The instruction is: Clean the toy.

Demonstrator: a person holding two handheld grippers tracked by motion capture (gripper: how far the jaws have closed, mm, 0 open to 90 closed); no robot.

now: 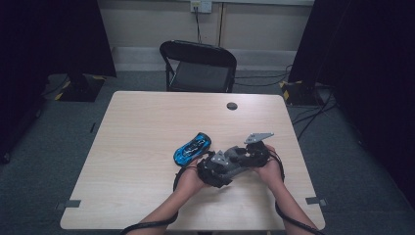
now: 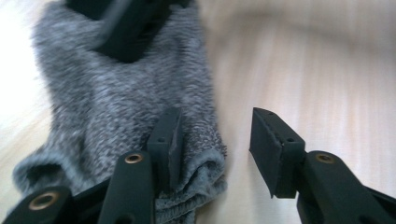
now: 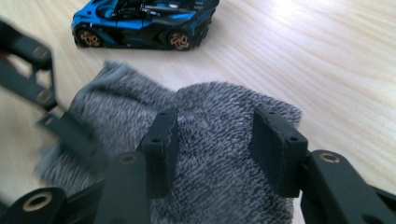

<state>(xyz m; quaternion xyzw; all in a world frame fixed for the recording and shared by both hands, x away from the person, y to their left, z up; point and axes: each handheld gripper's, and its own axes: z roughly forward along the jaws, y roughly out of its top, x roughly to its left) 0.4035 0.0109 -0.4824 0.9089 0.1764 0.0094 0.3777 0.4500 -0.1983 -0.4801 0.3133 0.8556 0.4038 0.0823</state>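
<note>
Lying on the table (image 1: 137,147) beside a blue toy car (image 3: 144,21), the grey sock (image 3: 219,135) is clear in both gripper views; left gripper (image 2: 215,144) and right gripper (image 3: 212,149) gape open over it.

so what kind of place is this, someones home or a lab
Most likely a lab or recording room, not a home. A bare wooden table stands between black curtains, cables run across the grey floor, and a single folding chair waits behind it. The props are just a grey sock and a blue toy car.
</note>
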